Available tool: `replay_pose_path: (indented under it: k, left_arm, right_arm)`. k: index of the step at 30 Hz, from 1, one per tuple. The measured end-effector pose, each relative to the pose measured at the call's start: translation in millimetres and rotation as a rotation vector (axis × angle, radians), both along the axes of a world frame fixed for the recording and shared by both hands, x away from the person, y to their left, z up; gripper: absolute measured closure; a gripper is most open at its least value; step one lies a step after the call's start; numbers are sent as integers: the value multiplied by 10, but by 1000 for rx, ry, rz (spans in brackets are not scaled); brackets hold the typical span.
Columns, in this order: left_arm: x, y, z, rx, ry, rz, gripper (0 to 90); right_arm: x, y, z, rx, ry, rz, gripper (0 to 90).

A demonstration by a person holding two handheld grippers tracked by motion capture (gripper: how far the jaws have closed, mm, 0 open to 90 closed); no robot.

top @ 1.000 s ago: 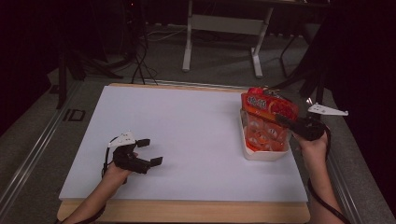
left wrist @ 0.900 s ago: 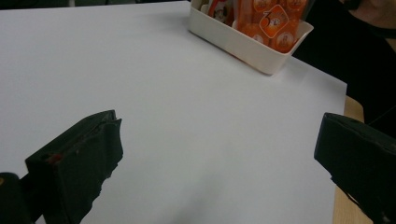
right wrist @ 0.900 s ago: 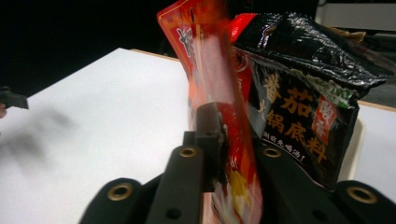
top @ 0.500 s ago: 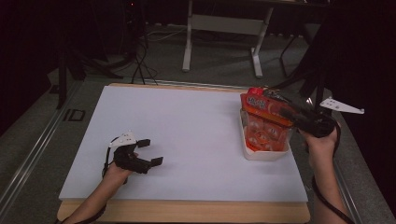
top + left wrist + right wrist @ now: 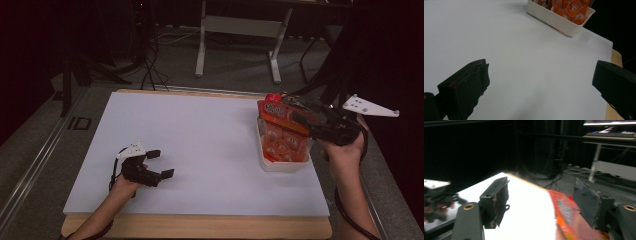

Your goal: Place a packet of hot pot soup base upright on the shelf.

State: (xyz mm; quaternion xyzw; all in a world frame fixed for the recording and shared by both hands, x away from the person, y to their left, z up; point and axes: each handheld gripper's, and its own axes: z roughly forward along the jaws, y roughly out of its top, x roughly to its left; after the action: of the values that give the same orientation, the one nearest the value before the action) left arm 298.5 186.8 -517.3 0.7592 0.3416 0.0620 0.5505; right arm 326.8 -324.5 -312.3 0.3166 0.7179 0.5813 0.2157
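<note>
The left claw (image 5: pixel 160 163) is resting at about 7 o'clock on the smooth white sheet covering the wooden desk (image 5: pixel 200 226), its blocky black jaws standing wide apart over bare surface. At about 3 o'clock, a rectangular cream plastic tray (image 5: pixel 283 165) is holding glossy orange packets (image 5: pixel 280 142). The right claw (image 5: pixel 295 109) is hovering there with jaws apart, straddling the upper edge of a tilted orange-red snack bag (image 5: pixel 274 112) without clamping it.
</note>
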Motion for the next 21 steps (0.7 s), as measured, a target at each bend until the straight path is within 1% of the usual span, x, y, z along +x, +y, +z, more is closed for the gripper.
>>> replay_pose_path:
  k: [1, 2, 5, 7, 8, 9, 10, 11, 12, 13, 14, 15, 16, 17, 18, 19, 20, 21]
  left_arm:
    - [-2, 0, 2, 1, -1, 2, 4]
    - [-2, 0, 2, 1, -1, 2, 4]
    - [-8, -2, 3, 1, -2, 1, 4]
    - [-9, 0, 1, 2, -1, -1, 4]
    - [-12, 0, 0, 0, 0, -2, 4]
    - [-14, 2, 1, -3, 0, -2, 4]
    - [-15, 3, 3, -4, 1, -2, 4]
    - [-16, 5, 5, -5, -1, -2, 4]
    - [-17, 7, 7, -7, -2, -1, 4]
    - [-16, 7, 9, -7, -3, -1, 4]
    - [-16, 6, 10, -6, -3, -1, 4]
    - [-17, 3, 9, -7, -4, -2, 4]
    - [-19, -3, 8, -5, -2, -4, 4]
    - [-19, -3, 8, -5, -2, -4, 4]
    - [-21, -5, 8, -5, -3, -5, 4]
    - [-21, -6, 8, -5, -4, -6, 4]
    - [-22, -7, 8, -3, -4, -6, 4]
    - [-23, -7, 8, -3, -5, -6, 4]
  right_arm:
    - [-9, 39, -8, -2, 2, 7, 257]
    - [-9, 39, -8, -2, 2, 7, 257]
    - [-22, 149, -68, 13, 17, 49, 222]
    - [-16, 223, -132, 14, 30, 79, 180]
    - [-14, 259, -167, 11, 39, 92, 179]
    - [-8, 295, -205, 2, 46, 106, 170]
    - [5, 364, -288, -7, 72, 124, 139]
    - [5, 364, -288, -7, 72, 124, 139]
    - [14, 422, -381, -16, 80, 136, 140]
    - [14, 422, -381, -16, 80, 136, 140]
    - [20, 480, -481, -36, 80, 135, 140]
    - [20, 480, -481, -36, 80, 135, 140]
    - [28, 538, -580, -47, 97, 151, 140]
    - [31, 565, -630, -41, 106, 153, 140]
    - [31, 565, -630, -41, 106, 153, 140]
    - [37, 620, -721, -52, 123, 169, 140]
    - [37, 620, -721, -52, 123, 169, 140]
    - [34, 646, -762, -59, 123, 169, 140]
